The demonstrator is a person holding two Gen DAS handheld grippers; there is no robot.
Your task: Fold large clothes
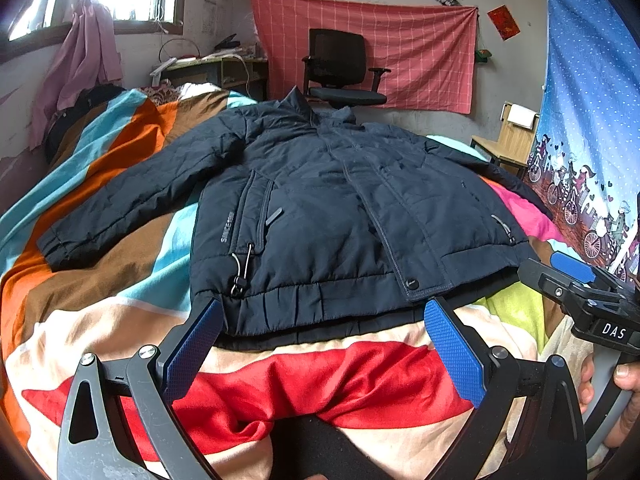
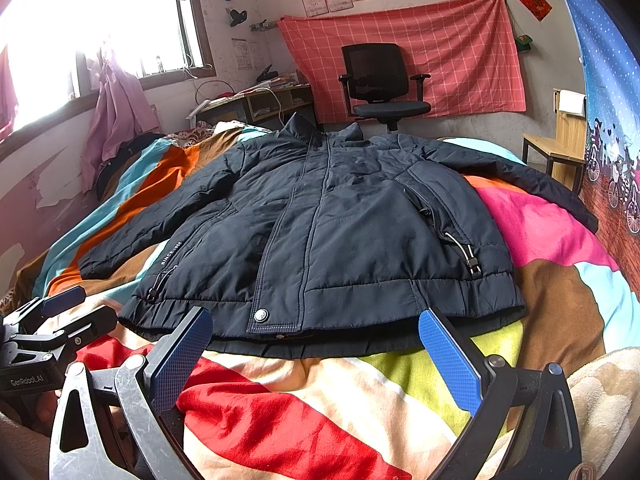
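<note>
Jacket point(image 1: 320, 208) lies flat on striped blanket point(image 1: 120, 208); left gripper point(image 1: 324, 340) and right gripper point(image 2: 316, 344) spread wide.

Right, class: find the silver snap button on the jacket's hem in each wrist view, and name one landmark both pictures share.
Left wrist view: the snap button sits on the hem right of centre, just above and left of the right blue pad.
Right wrist view: the snap button sits on the hem left of centre, nearer the left blue pad.
Shared landmark: the black office chair against the red checked cloth.
</note>
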